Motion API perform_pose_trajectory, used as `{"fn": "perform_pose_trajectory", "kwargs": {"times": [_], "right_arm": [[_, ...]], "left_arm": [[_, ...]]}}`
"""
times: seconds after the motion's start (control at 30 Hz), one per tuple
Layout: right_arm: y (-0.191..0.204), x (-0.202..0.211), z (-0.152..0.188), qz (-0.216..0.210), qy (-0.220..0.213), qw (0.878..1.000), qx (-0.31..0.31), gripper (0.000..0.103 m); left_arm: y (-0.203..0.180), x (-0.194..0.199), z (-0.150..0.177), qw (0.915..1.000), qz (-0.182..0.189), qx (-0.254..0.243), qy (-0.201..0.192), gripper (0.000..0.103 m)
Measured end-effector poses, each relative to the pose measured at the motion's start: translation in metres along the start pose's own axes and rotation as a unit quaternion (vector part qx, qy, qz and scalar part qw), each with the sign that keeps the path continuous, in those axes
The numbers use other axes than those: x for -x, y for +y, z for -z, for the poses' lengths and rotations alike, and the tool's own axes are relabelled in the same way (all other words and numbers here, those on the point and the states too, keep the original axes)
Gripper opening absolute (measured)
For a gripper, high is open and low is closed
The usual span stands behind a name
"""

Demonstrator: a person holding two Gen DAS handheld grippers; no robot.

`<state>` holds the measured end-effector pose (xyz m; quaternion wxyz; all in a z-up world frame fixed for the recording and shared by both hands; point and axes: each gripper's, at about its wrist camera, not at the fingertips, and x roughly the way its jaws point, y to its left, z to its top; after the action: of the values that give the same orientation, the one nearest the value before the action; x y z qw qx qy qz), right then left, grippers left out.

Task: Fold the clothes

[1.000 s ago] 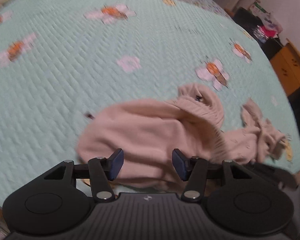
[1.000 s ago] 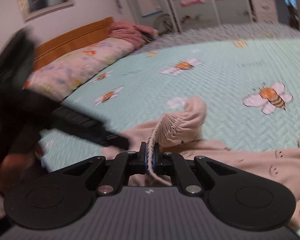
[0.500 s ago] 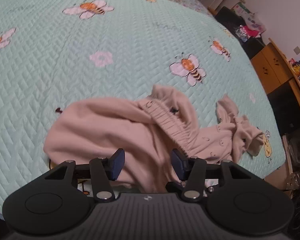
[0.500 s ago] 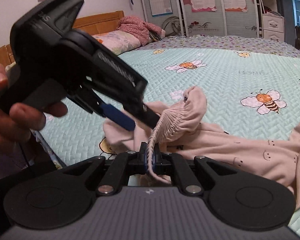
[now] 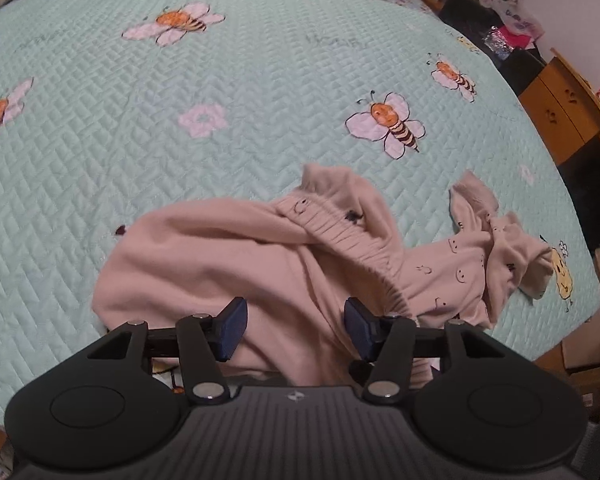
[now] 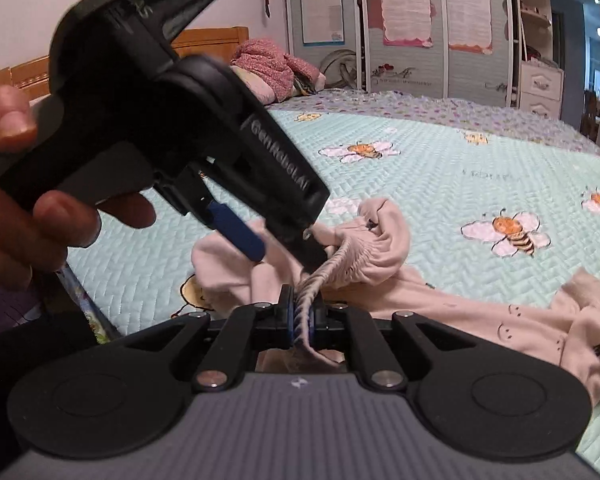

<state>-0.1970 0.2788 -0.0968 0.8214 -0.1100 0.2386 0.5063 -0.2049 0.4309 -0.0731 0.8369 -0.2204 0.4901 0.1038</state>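
Right tongs (image 6: 302, 322): black plastic, blue pads nearly together, pinching the ribbed waistband between them; jaws are easing apart, though cloth is still nipped.
Left tongs (image 5: 296, 328): same black build with flat blue pads, spread and widening; nothing pressed between them, only pink cloth lying beyond the gap. From the right wrist they (image 6: 278, 246) slant down from the upper left, tips close above the waistband.
Hand (image 6: 28, 200): fingers wrapped round the left tongs' grip, at the left edge of the right wrist view.
Pants (image 5: 236, 264): soft, pale pink knit, rumpled in a heap just ahead of both tongs; small dark smiley prints on the leg trailing right of the left tongs.
Waistband (image 5: 352, 240): gathered elastic, finely ribbed, rising as a twisted ridge from the right tongs into a hooded fold.
Quilt (image 5: 140, 128): mint green, stitched in a herringbone pattern, with bees and pale flowers; it lies under the pants and stretches far ahead of the tongs.
Headboard (image 6: 204, 38): plain orange wood, far ahead and left of the right tongs.
Cabinet (image 5: 556, 116): orange wood, far right of the left tongs.
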Motion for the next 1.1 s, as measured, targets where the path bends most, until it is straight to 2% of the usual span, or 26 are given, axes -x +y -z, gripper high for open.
{"fn": "perform_pose_trajectory", "kwargs": {"times": [0.2,0.4,0.47,0.5,0.6,0.63,0.67,0.73,0.83,1.03,1.1], "right_arm": [[0.005,-0.006,0.000,-0.014,0.008,1.000,0.009,0.010],[-0.011,-0.013,-0.003,-0.018,0.035,0.999,-0.037,0.016],[-0.018,-0.017,-0.005,-0.013,0.054,0.997,-0.056,0.032],[-0.024,-0.019,-0.006,-0.007,0.066,0.995,-0.070,0.043],[-0.047,0.002,-0.004,-0.009,0.052,0.993,-0.109,0.049],[-0.055,0.009,-0.003,-0.010,0.046,0.991,-0.122,0.056],[-0.064,0.017,0.000,0.005,0.042,0.990,-0.133,0.063],[-0.081,0.033,0.007,0.044,0.036,0.987,-0.153,0.069],[-0.107,0.047,0.022,0.073,0.047,0.975,-0.206,0.069],[-0.119,0.033,0.033,0.159,0.098,0.955,-0.231,0.064],[-0.124,0.022,0.038,0.175,0.135,0.946,-0.236,0.063]], "left_arm": [[-0.015,-0.005,-0.007,0.9997,-0.004,-0.024,0.002,0.057],[-0.038,-0.029,-0.016,0.9949,-0.059,-0.081,0.008,0.056],[-0.040,-0.035,-0.018,0.9925,-0.081,-0.091,0.008,0.056],[-0.037,-0.032,-0.017,0.9930,-0.078,-0.089,0.004,0.056],[-0.026,-0.016,-0.011,0.9953,-0.056,-0.078,-0.013,0.056],[-0.021,-0.009,-0.007,0.9954,-0.054,-0.076,-0.021,0.057],[-0.016,-0.002,-0.002,0.9955,-0.051,-0.074,-0.029,0.057],[-0.005,0.004,0.009,0.9946,-0.070,-0.070,-0.031,0.059],[0.008,-0.005,0.027,0.9939,-0.084,-0.070,0.006,0.059],[-0.002,-0.032,0.051,0.9909,-0.071,-0.095,0.064,0.059],[-0.005,-0.046,0.051,0.9899,-0.075,-0.093,0.076,0.059]]}}
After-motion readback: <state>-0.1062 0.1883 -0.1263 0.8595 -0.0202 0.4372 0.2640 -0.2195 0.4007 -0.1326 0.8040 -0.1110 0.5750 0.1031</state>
